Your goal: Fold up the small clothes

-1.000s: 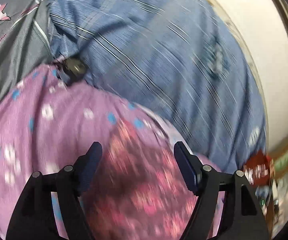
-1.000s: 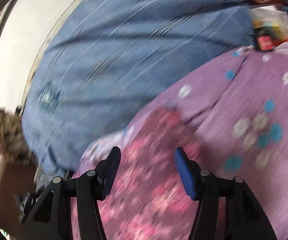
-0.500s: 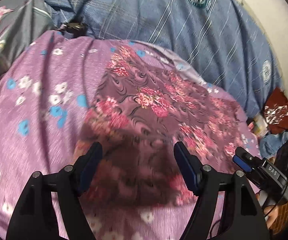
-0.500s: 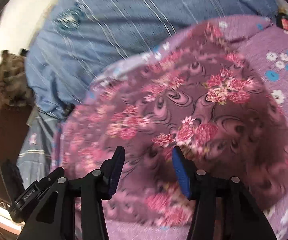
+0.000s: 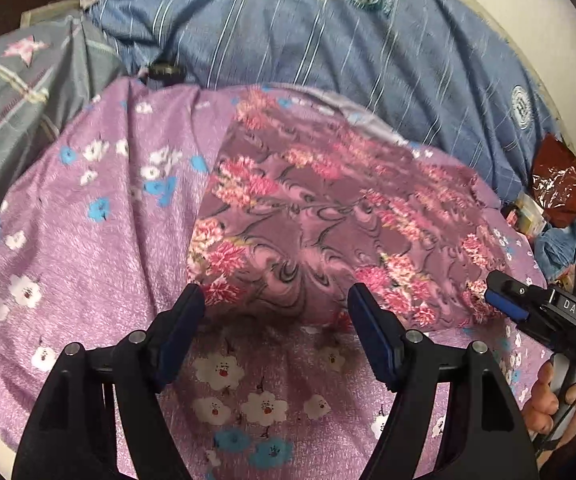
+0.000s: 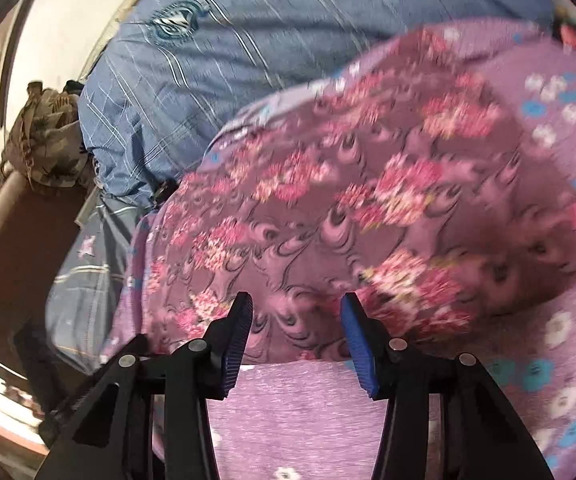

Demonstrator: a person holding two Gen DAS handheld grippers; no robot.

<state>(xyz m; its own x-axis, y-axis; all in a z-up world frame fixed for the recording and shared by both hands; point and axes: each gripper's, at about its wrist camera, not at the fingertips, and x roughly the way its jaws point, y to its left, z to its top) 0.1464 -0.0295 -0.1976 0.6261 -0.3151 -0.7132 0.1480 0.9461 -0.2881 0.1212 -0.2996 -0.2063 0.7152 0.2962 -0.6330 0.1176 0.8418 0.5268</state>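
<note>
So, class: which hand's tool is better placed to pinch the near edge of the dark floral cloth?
Right, probably. The right tool straddles the dark floral cloth at its edge, closing; the left tool stands wider.

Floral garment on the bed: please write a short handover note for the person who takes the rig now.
Left tongs: open, empty, at the near edge of the floral garment.
Right tongs: closing, the garment's near edge is between the pads, not yet pinched.
Garment: lies spread on the purple flowered sheet; the blue striped bedding is behind it.
Done: both tongs brought to the near edge.
Left: grip the edge with both tongs, then probably fold it away from you. No fold is visible so far.
</note>
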